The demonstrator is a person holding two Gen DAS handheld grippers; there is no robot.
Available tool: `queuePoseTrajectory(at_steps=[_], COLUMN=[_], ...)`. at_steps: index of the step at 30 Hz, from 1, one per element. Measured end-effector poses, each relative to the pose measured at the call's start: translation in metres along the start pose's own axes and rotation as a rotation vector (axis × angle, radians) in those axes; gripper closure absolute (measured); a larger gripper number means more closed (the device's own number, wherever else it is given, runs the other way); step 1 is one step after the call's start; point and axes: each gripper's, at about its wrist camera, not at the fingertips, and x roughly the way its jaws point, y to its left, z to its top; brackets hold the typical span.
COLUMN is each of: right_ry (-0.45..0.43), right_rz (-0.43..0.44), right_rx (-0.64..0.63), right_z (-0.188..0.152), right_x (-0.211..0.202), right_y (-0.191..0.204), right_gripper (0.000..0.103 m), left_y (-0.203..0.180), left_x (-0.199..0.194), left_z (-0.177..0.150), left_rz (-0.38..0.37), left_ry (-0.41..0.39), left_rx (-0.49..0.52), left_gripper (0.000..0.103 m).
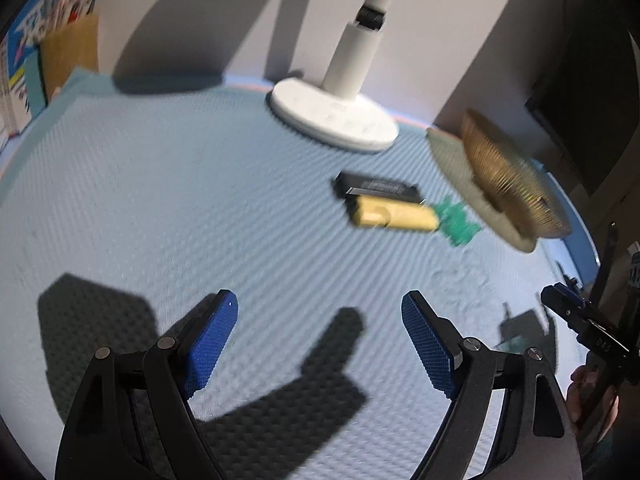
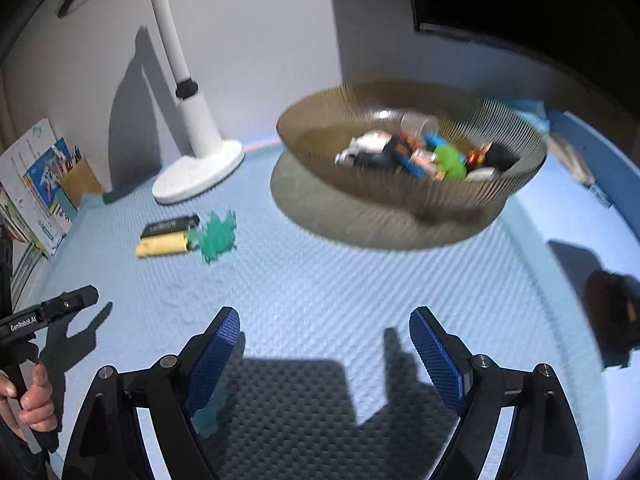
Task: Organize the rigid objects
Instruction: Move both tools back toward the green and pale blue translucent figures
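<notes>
A black lighter and a yellow lighter lie side by side on the blue foam mat, with a green leaf-shaped piece at their right end. An amber ribbed bowl stands further right and holds several small colourful items. My left gripper hangs open over bare mat, short of the lighters. My right gripper is open too, with nothing between its pads, in front of the bowl. A second green piece lies beside its left finger.
A white lamp base stands at the back by the wall. Books and a tan pencil holder sit at the far left. A round grey mat lies under the bowl. A hand grips the left tool's handle.
</notes>
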Motion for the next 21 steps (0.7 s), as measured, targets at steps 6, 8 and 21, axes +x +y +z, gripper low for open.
queuePoseTrajectory(at_steps=[6, 8, 21], right_ry=[0.029, 0.033, -0.007], right_rz=[-0.031, -0.030, 0.112], right_rx=[-0.006, -0.013, -0.014], right_z=[0.002, 0.002, -0.003], right_x=[0.010, 0.010, -0.016], right_y=[-0.001, -0.001, 0.004], right_gripper=[0.017, 0.017, 0.017], left_y=[-0.008, -0.008, -0.017], left_x=[0.000, 0.000, 0.001], left_z=[-0.001, -0.002, -0.002], left_rz=[-0.004, -0.015, 0.028], left_ry=[-0.025, -0.023, -0.002], left_rx=[0.025, 0.027, 0.081], left_gripper=[0.020, 0.020, 0.020])
